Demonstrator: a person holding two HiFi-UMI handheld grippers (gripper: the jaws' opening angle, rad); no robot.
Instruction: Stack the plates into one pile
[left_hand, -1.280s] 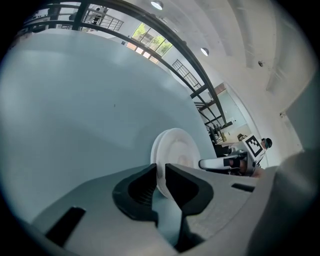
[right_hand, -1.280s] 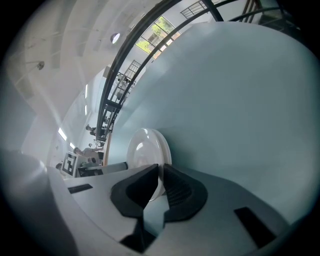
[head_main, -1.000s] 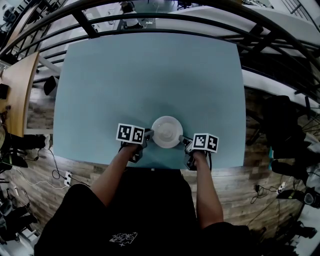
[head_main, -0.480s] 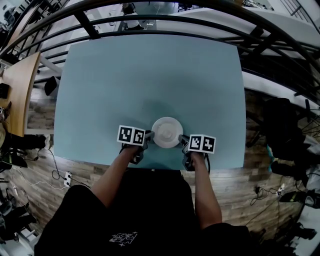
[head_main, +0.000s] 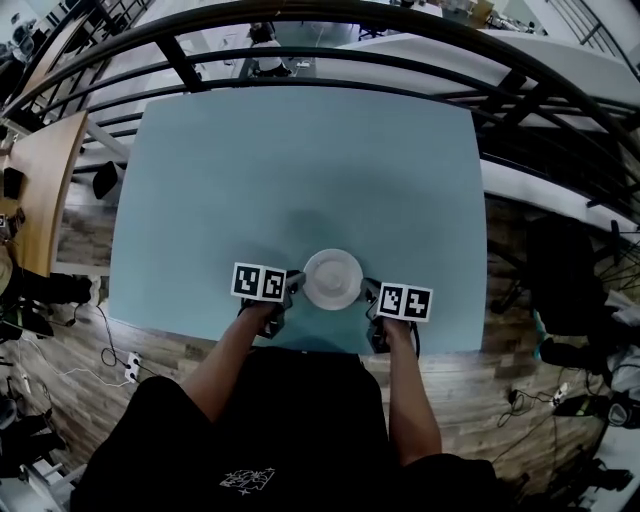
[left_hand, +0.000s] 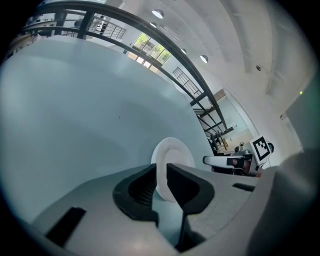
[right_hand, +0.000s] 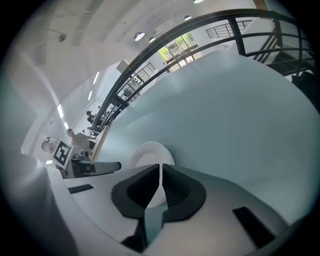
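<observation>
Teal surface (head_main: 300, 170), its near edge close to the white plate (head_main: 332, 278). The left gripper (head_main: 292, 284) fingers pinch the plate's left rim. The right gripper (head_main: 368, 291) fingers, just squeezing tighter, pinch its right rim. One uneven pull could tip the plate and drop it.

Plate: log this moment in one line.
left gripper: shut on plate | right gripper: just closed further on plate | place: near edge of table

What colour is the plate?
White. The plate shows best in the head view.
</observation>
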